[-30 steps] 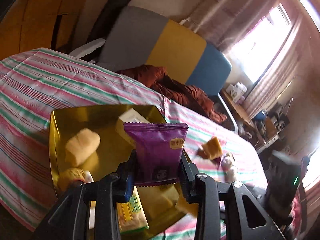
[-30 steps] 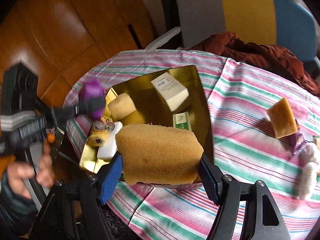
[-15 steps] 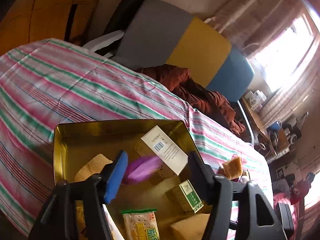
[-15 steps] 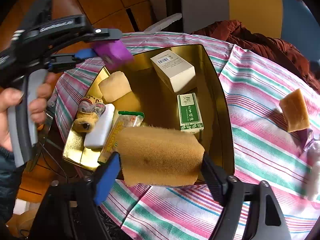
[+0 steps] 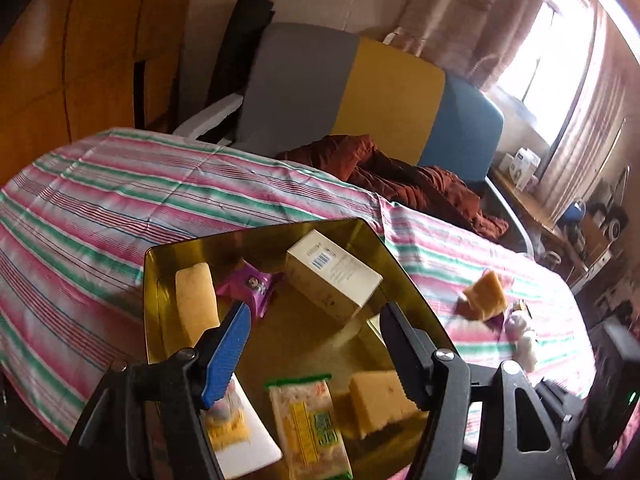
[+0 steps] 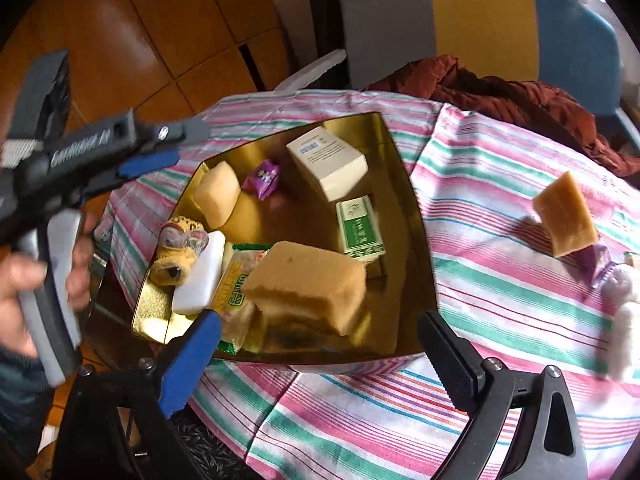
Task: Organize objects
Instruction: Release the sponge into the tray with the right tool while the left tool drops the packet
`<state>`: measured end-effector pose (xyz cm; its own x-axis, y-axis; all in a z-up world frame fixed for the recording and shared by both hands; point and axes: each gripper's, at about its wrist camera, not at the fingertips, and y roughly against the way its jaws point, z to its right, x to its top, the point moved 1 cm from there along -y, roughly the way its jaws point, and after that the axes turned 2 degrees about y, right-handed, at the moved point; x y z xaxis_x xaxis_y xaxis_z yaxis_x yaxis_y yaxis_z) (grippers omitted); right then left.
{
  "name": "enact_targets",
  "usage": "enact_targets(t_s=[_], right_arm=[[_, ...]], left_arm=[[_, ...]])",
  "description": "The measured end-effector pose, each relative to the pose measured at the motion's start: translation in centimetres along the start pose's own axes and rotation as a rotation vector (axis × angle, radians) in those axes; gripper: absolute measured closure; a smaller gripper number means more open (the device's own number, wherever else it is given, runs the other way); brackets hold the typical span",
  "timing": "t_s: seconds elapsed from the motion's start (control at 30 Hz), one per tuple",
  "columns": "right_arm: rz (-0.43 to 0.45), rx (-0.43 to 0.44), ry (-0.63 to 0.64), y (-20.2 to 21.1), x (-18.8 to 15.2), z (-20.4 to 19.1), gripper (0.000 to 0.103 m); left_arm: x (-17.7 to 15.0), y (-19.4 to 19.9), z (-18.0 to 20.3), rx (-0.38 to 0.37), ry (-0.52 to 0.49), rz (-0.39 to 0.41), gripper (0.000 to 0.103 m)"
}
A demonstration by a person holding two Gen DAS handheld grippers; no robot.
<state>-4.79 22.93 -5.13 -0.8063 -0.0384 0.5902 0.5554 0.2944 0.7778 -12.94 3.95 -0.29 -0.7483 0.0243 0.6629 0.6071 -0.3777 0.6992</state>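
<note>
Now that both loads have dropped, the left gripper (image 5: 316, 320) stands wide and empty, the purple packet (image 5: 250, 286) lying in the gold tray (image 5: 416, 300) just beyond its blue finger (released a moment ago). The right gripper (image 6: 320, 332), jaws opening, has let the sponge (image 6: 308, 284) fall into the tray ahead; another sponge (image 6: 564, 216) waits outside.

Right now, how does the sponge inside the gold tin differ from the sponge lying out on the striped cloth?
The sponge in the gold tin lies inside the gold tin, leaning on a cracker packet; the sponge on the cloth lies outside, on the striped tablecloth. The first looks larger, being nearer the camera. Both are yellowish blocks.
</note>
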Motion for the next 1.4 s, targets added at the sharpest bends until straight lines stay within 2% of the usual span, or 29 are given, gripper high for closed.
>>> enact_targets(t_s=[0.37, 0.57, 0.8, 1.1, 1.23, 1.3, 1.4], right_arm=[[0.089, -0.14, -0.076, 3.6, 0.0, 3.9, 0.001], [0.112, -0.219, -0.131, 5.5, -0.2, 7.7, 0.001], [0.108, -0.306, -0.19, 7.0, -0.6, 12.7, 0.001], [0.067, -0.399, -0.246, 7.9, -1.6, 18.7, 0.001], [0.053, -0.43, -0.246, 7.8, -1.4, 21.3, 0.001], [0.062, -0.439, -0.249, 7.8, -1.3, 22.5, 0.001], [0.102, -0.421, -0.333, 8.0, -1.8, 25.1, 0.001]], left_arm=[[-2.6, 1.7, 4.3, 0.029, -0.127, 0.015, 0.035], [-3.2, 1.7, 6.6, -0.006, -0.192, 0.001, 0.035], [-3.6, 1.0, 9.0, -0.041, -0.215, -0.019, 0.035], [-4.0, -0.5, 11.8, -0.108, -0.253, -0.078, 0.036], [-3.6, -1.4, 13.3, -0.161, -0.244, -0.122, 0.036], [-3.1, -2.2, 14.1, -0.193, -0.222, -0.155, 0.036], [-2.7, -3.5, 15.5, -0.234, -0.19, -0.202, 0.036]])
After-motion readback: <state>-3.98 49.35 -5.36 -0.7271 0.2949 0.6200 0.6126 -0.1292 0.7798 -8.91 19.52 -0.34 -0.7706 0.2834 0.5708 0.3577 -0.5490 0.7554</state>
